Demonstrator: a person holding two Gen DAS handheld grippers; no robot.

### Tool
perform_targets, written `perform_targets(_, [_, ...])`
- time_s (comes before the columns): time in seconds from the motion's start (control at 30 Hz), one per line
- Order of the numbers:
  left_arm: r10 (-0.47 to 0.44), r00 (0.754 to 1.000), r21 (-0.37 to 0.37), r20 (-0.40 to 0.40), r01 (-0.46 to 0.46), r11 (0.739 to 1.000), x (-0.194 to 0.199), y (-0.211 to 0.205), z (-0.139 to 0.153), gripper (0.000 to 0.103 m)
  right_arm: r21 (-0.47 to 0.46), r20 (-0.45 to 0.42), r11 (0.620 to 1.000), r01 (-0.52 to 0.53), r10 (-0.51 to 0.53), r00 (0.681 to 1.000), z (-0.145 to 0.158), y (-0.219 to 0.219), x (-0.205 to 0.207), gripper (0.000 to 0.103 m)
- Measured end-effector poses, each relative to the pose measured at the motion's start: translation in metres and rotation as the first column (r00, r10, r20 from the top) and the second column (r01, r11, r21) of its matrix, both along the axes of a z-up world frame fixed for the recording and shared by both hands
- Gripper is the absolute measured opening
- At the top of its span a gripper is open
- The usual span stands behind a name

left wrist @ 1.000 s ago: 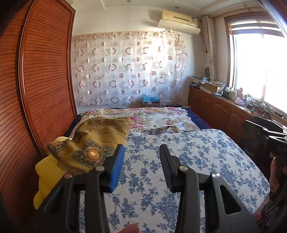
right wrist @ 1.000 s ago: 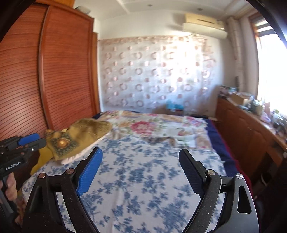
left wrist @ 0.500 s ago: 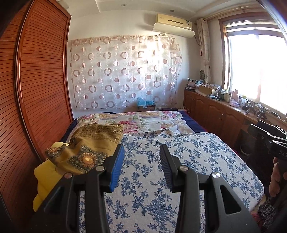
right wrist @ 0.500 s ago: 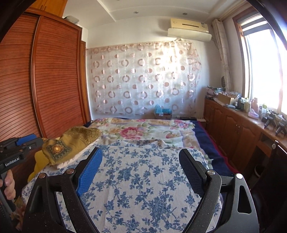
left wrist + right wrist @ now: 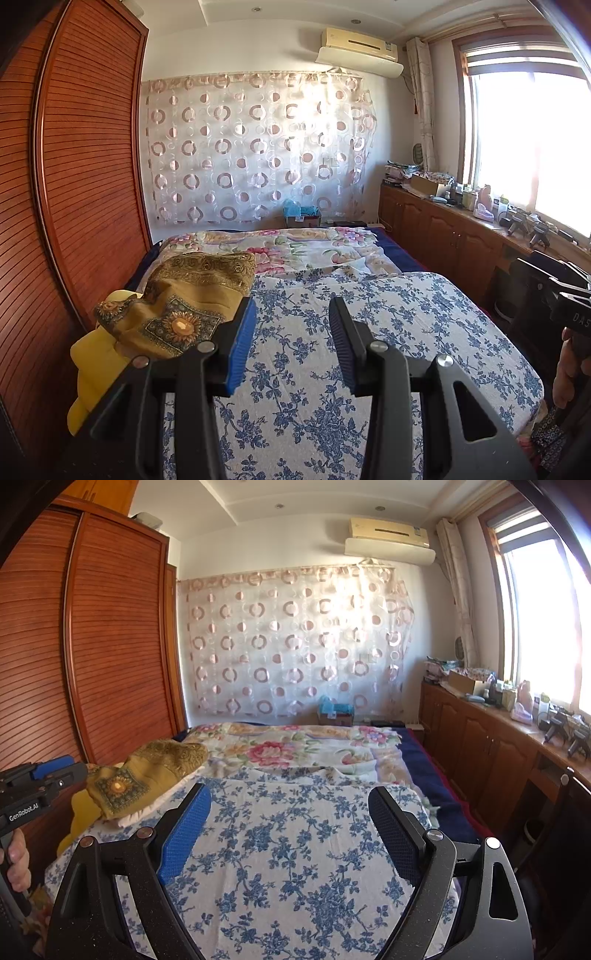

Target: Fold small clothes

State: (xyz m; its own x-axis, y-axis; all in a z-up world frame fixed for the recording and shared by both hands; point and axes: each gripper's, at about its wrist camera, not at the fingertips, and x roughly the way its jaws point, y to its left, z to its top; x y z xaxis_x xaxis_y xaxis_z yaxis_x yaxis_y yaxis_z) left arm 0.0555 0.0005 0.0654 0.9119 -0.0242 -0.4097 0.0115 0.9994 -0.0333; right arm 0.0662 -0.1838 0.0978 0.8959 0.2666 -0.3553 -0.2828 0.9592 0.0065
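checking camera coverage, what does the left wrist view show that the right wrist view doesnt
Only the left wrist view: the left gripper head-on, part open and empty, with the right gripper's body at the right edge.

Only the right wrist view: the right gripper wide open and empty, and a hand at the left edge.

Both: the blue floral sheet, yellow patterned cloth, wardrobe and air conditioner.

Seeing bed (image 5: 424, 332) under blue-floral white cover, pink-floral quilt (image 5: 295, 251) at 12 o'clock end. Louvred wooden wardrobe (image 5: 85, 184) at 9 o'clock. Circle-print sheer curtain (image 5: 255, 147) on far wall, air conditioner (image 5: 360, 46) at 1 o'clock above it. Bright window (image 5: 528, 147) at 2 o'clock over cluttered wooden cabinet run (image 5: 443, 236). Yellow cushion (image 5: 92, 365) at 9 o'clock bed edge.
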Motion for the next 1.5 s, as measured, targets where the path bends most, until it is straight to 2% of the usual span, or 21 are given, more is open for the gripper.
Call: perform_targets(1.5, [0.002,1.000,0.003,0.012,-0.002,1.000,-0.0023,0.0038,0.0061,0.040,-0.001,0.004,1.000,0.006,-0.006,1.000,-0.0011,0.0007,-0.0003,0.089])
